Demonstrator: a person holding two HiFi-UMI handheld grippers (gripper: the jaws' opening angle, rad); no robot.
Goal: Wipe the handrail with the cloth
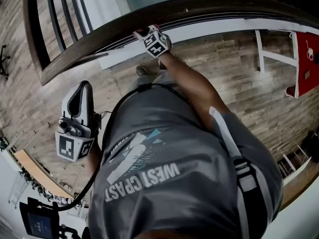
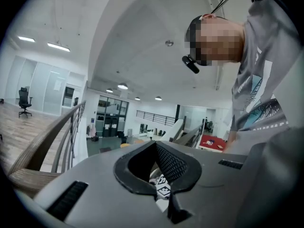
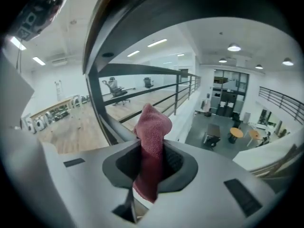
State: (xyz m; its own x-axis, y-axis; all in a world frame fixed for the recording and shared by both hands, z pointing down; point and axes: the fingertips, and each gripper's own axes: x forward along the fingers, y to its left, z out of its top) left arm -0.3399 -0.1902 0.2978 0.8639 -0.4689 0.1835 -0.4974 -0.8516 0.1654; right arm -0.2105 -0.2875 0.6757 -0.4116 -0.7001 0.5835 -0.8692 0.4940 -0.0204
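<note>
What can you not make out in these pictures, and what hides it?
- Right gripper view: whether the cloth in the right claw touches the handrail; the handrail is a dark blur overhead.
- Head view: the cloth, all but hidden by the claw and handrail.
- Head view: the handrail's ends, cut off by the edges.
- Left gripper view: the printed thing behind the left claw, mostly covered.

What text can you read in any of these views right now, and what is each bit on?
"WEST COAST": printed on the person's grey shirt, head view; the second word is creased, so that reading is slightly uncertain.
Marker cubes: black-and-white square patterns only, no words.
Screen at lower left of the head view: too small to read.
Both gripper views: no readable text.
</note>
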